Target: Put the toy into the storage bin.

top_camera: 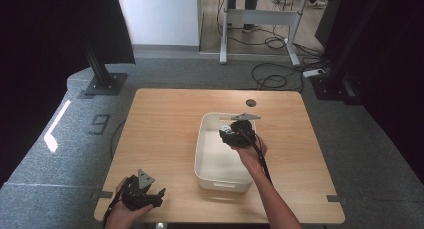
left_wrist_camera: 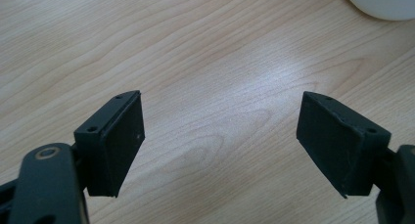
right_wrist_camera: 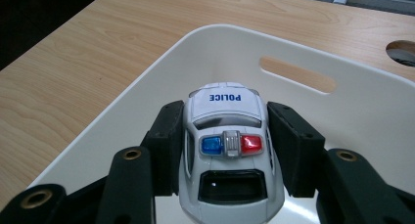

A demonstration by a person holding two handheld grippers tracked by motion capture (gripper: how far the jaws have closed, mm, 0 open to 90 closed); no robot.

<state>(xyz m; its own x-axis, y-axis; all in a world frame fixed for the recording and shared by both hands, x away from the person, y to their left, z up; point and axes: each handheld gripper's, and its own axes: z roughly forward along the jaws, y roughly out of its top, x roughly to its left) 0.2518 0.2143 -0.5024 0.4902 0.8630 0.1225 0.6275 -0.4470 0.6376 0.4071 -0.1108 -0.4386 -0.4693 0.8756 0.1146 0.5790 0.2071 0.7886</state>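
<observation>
A white toy police car with a blue and red light bar sits between the jaws of my right gripper, which is shut on its sides. The car hangs over the inside of a white plastic tub with a slot handle. From above, the right gripper is over the far half of the tub; the car peeks out as a small white patch. My left gripper rests near the table's front left edge, open, with bare wood between its pads.
The light wooden table has a round cable hole at its far side. A corner of the tub appears at the top right of the left gripper view. Beyond the table lie cables, a desk frame and black stands on grey floor.
</observation>
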